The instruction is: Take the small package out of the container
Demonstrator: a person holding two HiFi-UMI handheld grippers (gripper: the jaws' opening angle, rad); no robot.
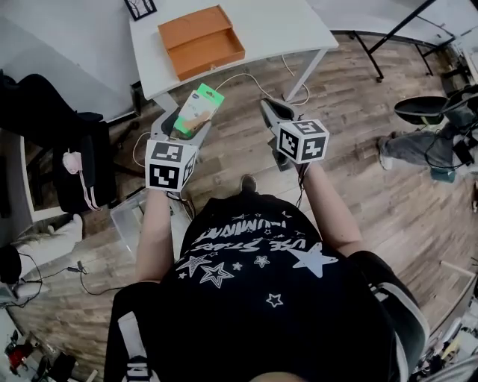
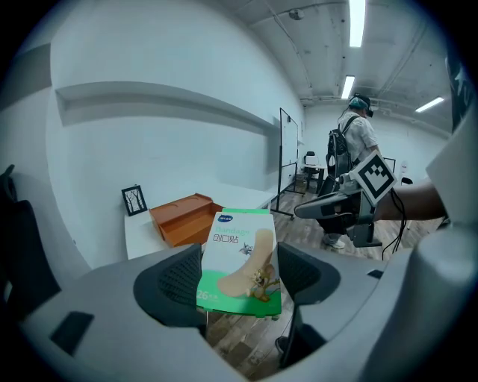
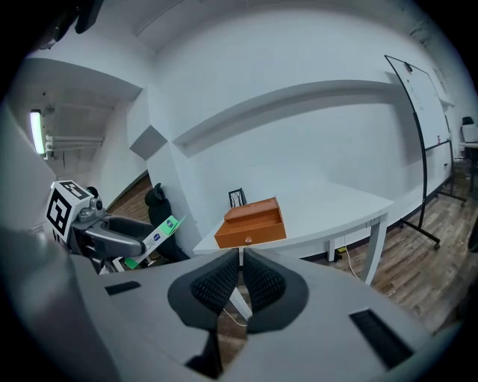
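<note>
The small package [image 1: 198, 110], a green and white bandage pack, is held upright over the wooden floor, in front of the white table [image 1: 299, 30]. My left gripper [image 1: 190, 121] is shut on its lower part. In the left gripper view the package [image 2: 240, 261] sits between the two dark pads [image 2: 175, 280]. The orange wooden container [image 1: 200, 41] lies open on the table, apart from both grippers. My right gripper [image 1: 270, 109] hovers to the right of the package, shut with nothing in it; its pads [image 3: 224, 280] meet in the right gripper view. There, the container [image 3: 252, 222] shows straight ahead.
A black chair [image 1: 52, 142] stands at the left beside a clear plastic bin [image 1: 131, 216]. A white cable [image 1: 250, 78] runs over the floor under the table. A small picture frame [image 1: 140, 7] stands on the table's far left. Another person [image 2: 355, 142] stands off to the right.
</note>
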